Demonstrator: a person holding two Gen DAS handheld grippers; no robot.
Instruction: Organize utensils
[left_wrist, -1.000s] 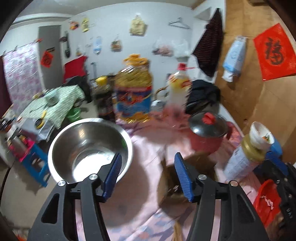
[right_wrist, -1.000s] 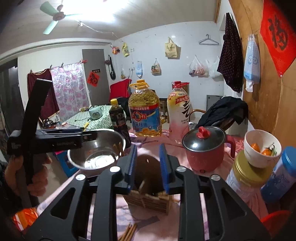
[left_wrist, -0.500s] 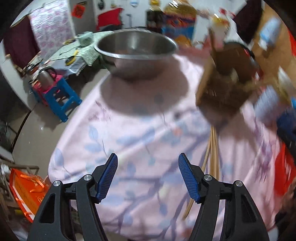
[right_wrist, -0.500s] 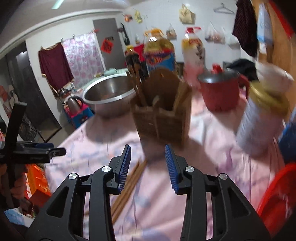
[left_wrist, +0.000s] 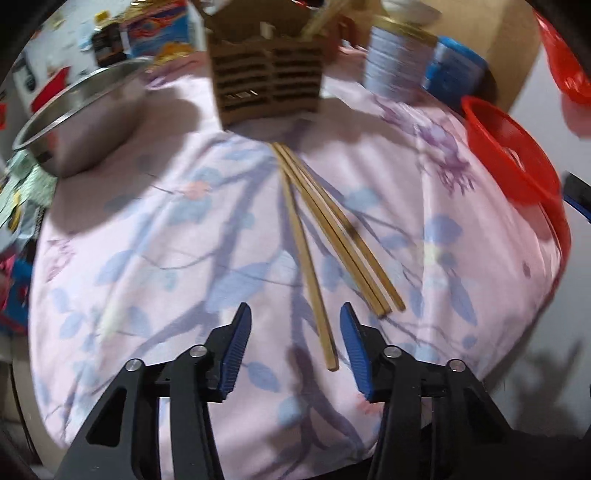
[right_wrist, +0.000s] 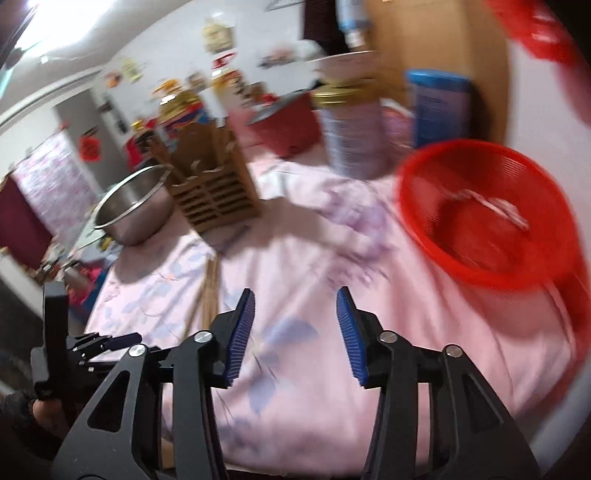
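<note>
Several wooden chopsticks (left_wrist: 325, 229) lie on the pink floral tablecloth (left_wrist: 166, 240), fanning out from in front of a slatted wooden utensil holder (left_wrist: 266, 81). My left gripper (left_wrist: 295, 347) is open and empty, low over the cloth, with the near end of one chopstick between its fingers. My right gripper (right_wrist: 295, 328) is open and empty above the cloth, right of the chopsticks (right_wrist: 210, 280). The holder (right_wrist: 214, 192) stands beyond them. The left gripper (right_wrist: 92, 343) shows at the lower left of the right wrist view.
A steel bowl (left_wrist: 81, 114) sits left of the holder. A red plastic basket (right_wrist: 487, 214) is at the right. A tin can (left_wrist: 395, 62), a blue container (right_wrist: 439, 107), a red pot (right_wrist: 288, 125) and oil bottles stand behind. The table edge is near.
Both grippers tilted down and pulled back toward the near table edge. The left one came over the chopstick ends; the right one opened wider and swung right toward the red basket.
</note>
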